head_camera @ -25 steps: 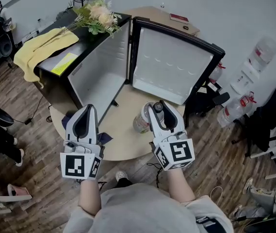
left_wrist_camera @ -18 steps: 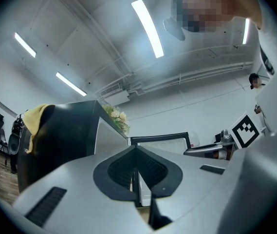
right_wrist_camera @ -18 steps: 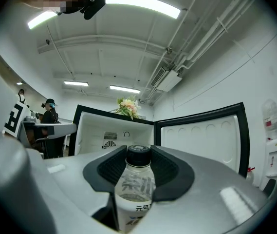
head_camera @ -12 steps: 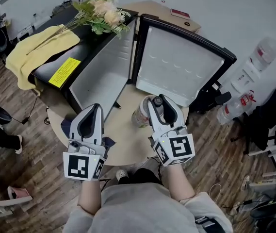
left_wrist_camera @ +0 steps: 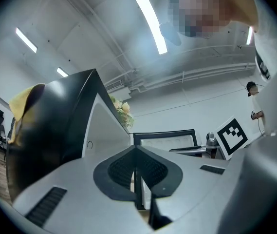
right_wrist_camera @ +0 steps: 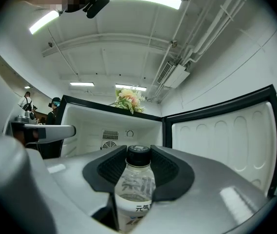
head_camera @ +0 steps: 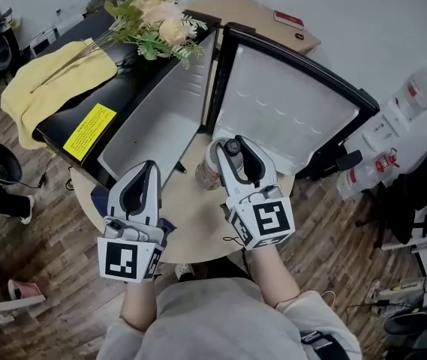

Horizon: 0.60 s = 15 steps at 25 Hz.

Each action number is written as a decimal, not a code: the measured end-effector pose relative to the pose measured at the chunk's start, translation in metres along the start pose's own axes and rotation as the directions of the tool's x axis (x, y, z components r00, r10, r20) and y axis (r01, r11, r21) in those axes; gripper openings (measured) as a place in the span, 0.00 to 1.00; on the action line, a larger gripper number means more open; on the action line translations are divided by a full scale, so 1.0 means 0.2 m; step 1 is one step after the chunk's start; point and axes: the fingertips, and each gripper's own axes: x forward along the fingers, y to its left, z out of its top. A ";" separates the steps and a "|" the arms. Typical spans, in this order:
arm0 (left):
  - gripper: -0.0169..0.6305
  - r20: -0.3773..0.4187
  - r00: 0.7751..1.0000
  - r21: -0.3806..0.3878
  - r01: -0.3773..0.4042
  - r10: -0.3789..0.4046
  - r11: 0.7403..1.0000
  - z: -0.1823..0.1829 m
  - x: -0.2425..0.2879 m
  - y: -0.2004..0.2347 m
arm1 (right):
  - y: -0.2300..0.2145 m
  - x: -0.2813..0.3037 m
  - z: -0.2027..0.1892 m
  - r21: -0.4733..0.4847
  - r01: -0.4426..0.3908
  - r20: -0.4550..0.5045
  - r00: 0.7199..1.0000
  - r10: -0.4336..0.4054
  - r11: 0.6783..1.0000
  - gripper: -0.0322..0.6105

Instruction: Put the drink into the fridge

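My right gripper (right_wrist_camera: 138, 168) has its jaws closed on the bottle (right_wrist_camera: 137, 189), pads against its sides just below the black cap, and the bottle stands upright between them. In the head view it sits over the tabletop (head_camera: 190, 220), just in front of the open fridge (head_camera: 157, 122), near where the cavity meets the door (head_camera: 292, 115), which is swung wide. My left gripper (head_camera: 145, 172) has its jaws pressed together with nothing between them, off to the left near the tabletop's edge. Flowers (head_camera: 160, 22) and a yellow cloth (head_camera: 52, 88) lie on the fridge's top.
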 end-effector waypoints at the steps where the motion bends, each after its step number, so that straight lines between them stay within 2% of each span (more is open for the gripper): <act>1: 0.04 0.000 1.000 0.002 -0.007 0.007 1.000 0.00 0.02 0.00 | -0.01 0.03 -0.01 0.005 -0.011 -0.003 1.000 0.011 1.000 0.30; 15: 0.04 -0.001 0.995 0.030 -0.103 0.103 0.994 -0.02 0.19 0.05 | -0.02 0.45 -0.12 0.034 -0.188 -0.036 0.981 0.189 0.982 0.30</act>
